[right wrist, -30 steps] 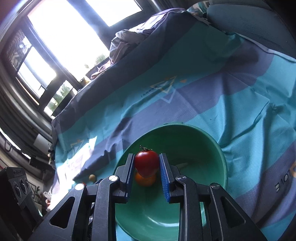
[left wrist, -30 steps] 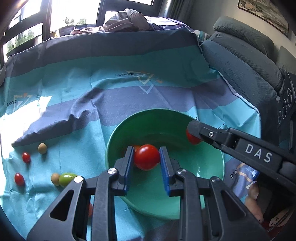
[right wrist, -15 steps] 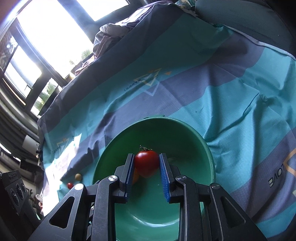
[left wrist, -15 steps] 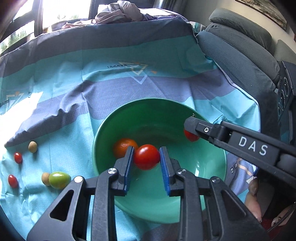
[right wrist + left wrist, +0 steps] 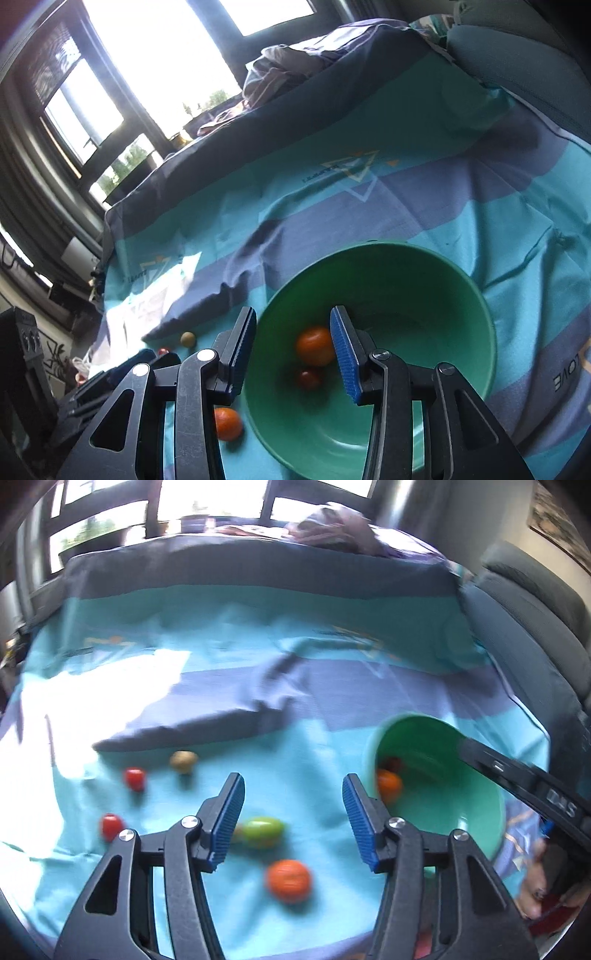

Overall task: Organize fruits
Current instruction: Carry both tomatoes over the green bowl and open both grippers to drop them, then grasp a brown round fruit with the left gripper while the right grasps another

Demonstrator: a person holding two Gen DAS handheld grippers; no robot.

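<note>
A green bowl (image 5: 461, 295) sits on the blue striped cloth and holds an orange fruit (image 5: 314, 345) and a red tomato (image 5: 309, 378). Above the bowl's left side my right gripper (image 5: 293, 345) has its jaws opening, with nothing pressed between the pads. My left gripper (image 5: 293, 818) has its jaws opening too, empty, over the cloth left of the bowl (image 5: 476, 801). Below it lie a green fruit (image 5: 263, 829) and an orange fruit (image 5: 289, 880). Two red tomatoes (image 5: 134, 778) (image 5: 110, 825) and a tan fruit (image 5: 183, 760) lie farther left.
The cloth (image 5: 295, 686) is rumpled, with a dark fold across its middle. A grey sofa (image 5: 532, 635) stands on the right, windows and bundled fabric (image 5: 284, 70) at the back. A person's hand (image 5: 535, 886) shows at the lower right.
Both grippers let go of their red tomatoes and opened. The left gripper swung left, off the bowl and over the loose fruits. The right gripper shifted slightly left over the bowl.
</note>
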